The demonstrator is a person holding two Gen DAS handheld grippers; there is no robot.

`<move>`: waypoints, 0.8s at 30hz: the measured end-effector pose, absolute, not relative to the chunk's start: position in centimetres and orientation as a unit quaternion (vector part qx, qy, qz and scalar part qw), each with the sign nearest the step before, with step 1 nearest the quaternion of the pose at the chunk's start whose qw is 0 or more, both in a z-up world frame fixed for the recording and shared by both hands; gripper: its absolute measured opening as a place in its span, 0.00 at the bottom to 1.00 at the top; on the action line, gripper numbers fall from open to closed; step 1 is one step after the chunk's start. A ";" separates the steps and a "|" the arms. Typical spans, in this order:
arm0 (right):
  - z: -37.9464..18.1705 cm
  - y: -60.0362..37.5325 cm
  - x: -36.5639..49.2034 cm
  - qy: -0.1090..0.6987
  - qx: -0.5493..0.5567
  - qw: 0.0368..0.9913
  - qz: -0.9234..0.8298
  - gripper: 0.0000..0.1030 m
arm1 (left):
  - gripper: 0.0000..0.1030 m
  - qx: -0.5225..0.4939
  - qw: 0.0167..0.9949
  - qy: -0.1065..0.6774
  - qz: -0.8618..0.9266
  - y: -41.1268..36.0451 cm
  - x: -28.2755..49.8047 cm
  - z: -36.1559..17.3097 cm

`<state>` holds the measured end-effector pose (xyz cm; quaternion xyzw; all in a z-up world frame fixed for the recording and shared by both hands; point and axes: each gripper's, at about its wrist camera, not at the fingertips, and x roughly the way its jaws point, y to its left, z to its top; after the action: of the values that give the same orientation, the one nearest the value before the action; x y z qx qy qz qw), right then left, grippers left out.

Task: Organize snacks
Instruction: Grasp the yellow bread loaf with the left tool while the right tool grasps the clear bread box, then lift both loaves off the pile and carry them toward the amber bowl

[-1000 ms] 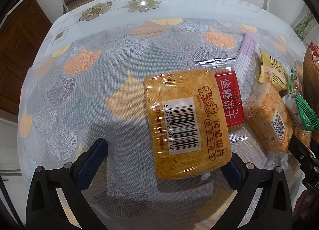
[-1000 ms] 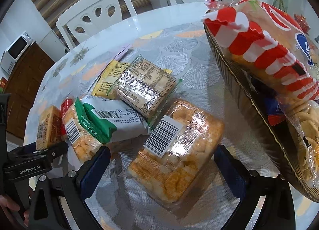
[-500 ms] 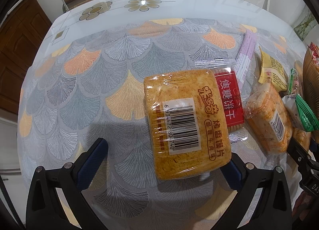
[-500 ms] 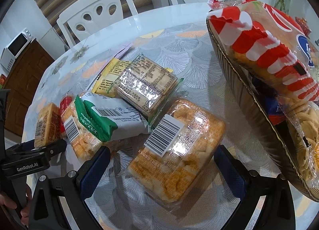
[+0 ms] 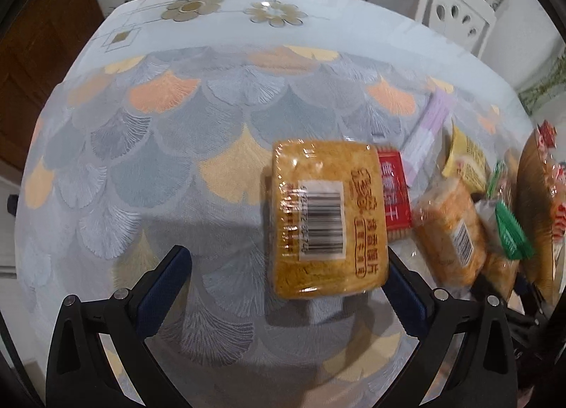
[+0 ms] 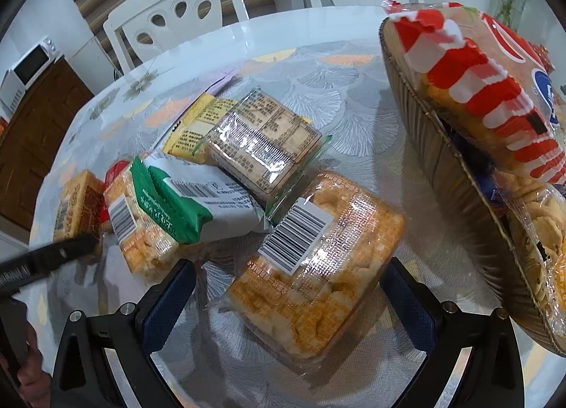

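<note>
Table (image 5: pixel 169 146): round, covered with a fan-patterned cloth; white chairs (image 6: pixel 177 12) behind.
Left gripper (image 5: pixel 288 291): jaws wide apart, the orange toast pack (image 5: pixel 325 220) lying flat by its right finger.
Right gripper (image 6: pixel 288 300): jaws wide apart, astride a clear cracker pack (image 6: pixel 315 263), not clamping it.
Other snacks: green-white packet (image 6: pixel 198 203) and others, piled beside.
Basket (image 6: pixel 456 174): right, filled; striped bag (image 6: pixel 488 89) on top.

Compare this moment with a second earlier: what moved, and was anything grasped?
The left tool shifted left, so the orange toast pack now lies by its right finger. The right tool barely moved over the cracker pack. Nothing was grasped; both remain open and the snacks lie as before.
</note>
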<state>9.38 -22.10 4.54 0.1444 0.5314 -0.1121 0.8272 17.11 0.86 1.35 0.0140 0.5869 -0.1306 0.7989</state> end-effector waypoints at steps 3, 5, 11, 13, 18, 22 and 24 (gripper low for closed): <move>4.5 -22.2 9.4 0.532 0.146 0.826 -0.112 1.00 | 0.99 0.027 0.795 0.591 -0.133 0.6 17.6 0.9; 4.6 -22.4 9.4 0.532 0.155 0.825 -0.112 1.00 | 0.99 0.033 0.796 0.590 -0.131 0.4 17.7 0.8; 4.8 -23.0 9.5 0.533 0.170 0.822 -0.106 0.99 | 0.99 0.053 0.795 0.592 -0.119 -0.7 18.7 0.4; 5.0 -23.2 9.3 0.532 0.174 0.822 -0.110 0.95 | 0.99 0.069 0.795 0.591 -0.117 -1.2 18.7 0.1; 5.9 -24.7 8.4 0.519 0.207 0.821 -0.115 0.66 | 0.76 0.086 0.808 0.571 -0.117 -1.6 17.7 0.6; 6.1 -25.4 7.9 0.515 0.233 0.819 -0.096 0.65 | 0.52 0.080 0.816 0.559 -0.121 -1.6 17.5 1.3; 6.1 -25.4 7.6 0.514 0.245 0.817 -0.086 0.65 | 0.52 0.058 0.818 0.557 -0.131 -1.0 17.2 1.3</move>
<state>7.64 -25.36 6.07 0.2453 0.5144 -0.0856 0.8173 17.21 -1.04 1.35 0.0579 0.5572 -0.1309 0.8180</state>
